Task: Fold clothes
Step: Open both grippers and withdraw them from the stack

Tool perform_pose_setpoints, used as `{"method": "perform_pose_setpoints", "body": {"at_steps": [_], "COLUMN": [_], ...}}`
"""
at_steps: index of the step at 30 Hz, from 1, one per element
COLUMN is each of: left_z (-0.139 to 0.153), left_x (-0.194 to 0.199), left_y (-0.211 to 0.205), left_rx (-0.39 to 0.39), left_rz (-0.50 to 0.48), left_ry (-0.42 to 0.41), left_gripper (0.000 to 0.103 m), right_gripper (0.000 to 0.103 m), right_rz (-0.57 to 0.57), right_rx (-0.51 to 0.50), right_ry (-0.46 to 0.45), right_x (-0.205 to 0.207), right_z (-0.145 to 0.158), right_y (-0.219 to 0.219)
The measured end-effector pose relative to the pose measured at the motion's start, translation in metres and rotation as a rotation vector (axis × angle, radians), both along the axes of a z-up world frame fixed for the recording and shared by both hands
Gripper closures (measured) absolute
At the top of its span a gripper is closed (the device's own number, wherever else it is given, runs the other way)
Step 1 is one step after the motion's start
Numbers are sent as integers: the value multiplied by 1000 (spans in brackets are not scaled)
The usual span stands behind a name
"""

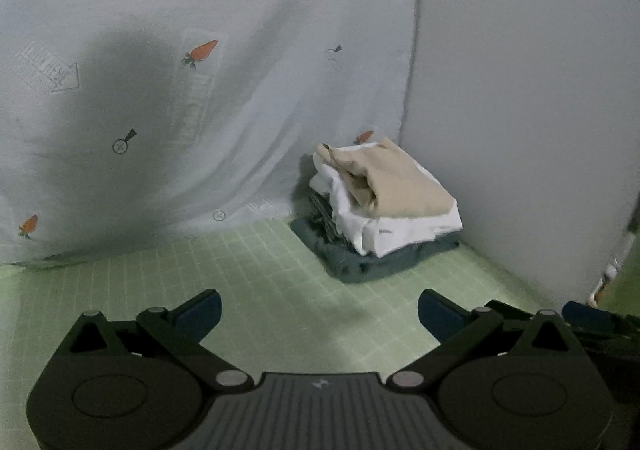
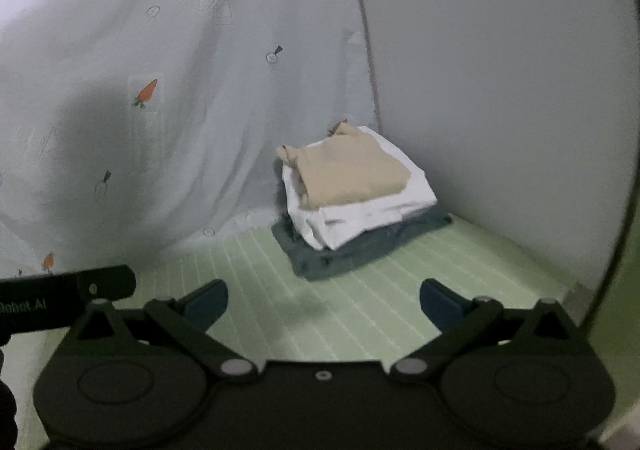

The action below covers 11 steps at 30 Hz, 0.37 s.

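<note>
A pale carrot-print curtain (image 1: 192,62) hangs behind the green gridded worktop (image 1: 280,290). Where that curtain meets the grey wall (image 1: 520,90), a stack of folded clothes (image 1: 384,206) sits on the worktop: beige on white on dark blue. Well short of the stack, the left hand-held gripper (image 1: 320,310) and right hand-held gripper (image 2: 324,302) gape wide, holding nothing.
</note>
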<state>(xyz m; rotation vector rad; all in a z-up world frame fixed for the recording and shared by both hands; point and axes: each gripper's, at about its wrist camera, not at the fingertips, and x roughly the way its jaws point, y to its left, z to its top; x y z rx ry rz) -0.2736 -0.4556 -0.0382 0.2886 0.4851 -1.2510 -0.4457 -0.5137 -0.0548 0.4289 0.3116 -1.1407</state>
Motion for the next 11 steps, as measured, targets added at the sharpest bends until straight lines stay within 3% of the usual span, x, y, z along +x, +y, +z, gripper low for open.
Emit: {"method": "perform_pose_setpoints", "body": {"at_steps": [4, 11], "left_z": [-2, 0], "left_x": [4, 10], "left_y": [33, 61], "left_rx": [11, -3], "left_rz": [-30, -55], "left_ry": [5, 35], "left_gripper": [0, 0], "right_gripper": [0, 0], "right_rz": [-21, -40], "right_rx": [3, -25], "right_ry": [14, 37], "right_x": [-2, -1], "right_z": [-5, -3], "right_y": [37, 65]}}
